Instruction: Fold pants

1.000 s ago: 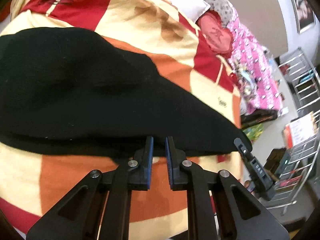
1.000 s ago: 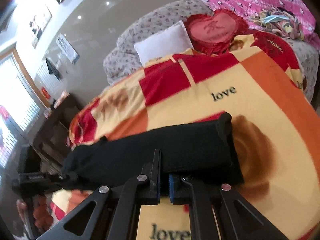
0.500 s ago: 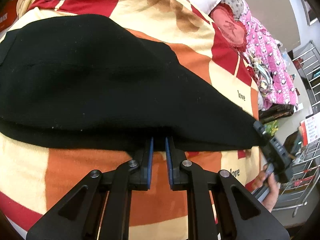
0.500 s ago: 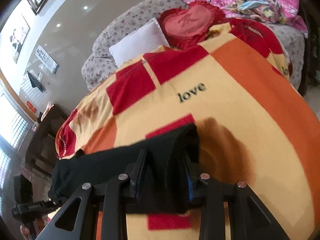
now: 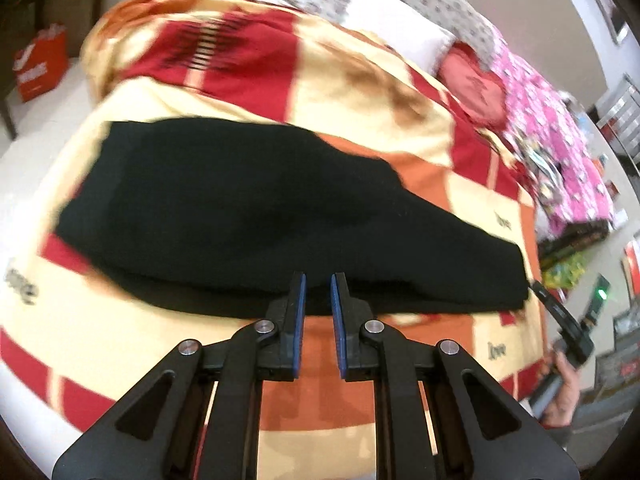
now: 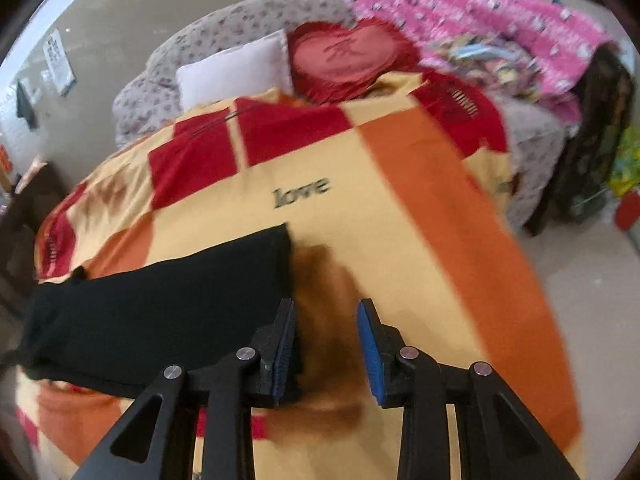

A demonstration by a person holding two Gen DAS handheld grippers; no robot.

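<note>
The black pants lie folded lengthwise in a long strip across the patchwork blanket. My left gripper is shut, and its tips sit over the strip's near edge, about the middle. I cannot tell whether cloth is pinched between them. In the right wrist view the pants' leg end lies just left of my right gripper. That gripper is open, with only the blanket's brown patch between its fingers. A hand holds the right gripper by the strip's right end in the left wrist view.
A white pillow, a red heart cushion and a pink quilt lie at the bed's head. The bed edge drops to pale floor on the right. An orange bag stands on the floor at the far left.
My right gripper has opened, let go of the pants' leg end and shifted right, off the cloth. My left gripper has drawn back and up, still shut, so the whole strip now shows.
</note>
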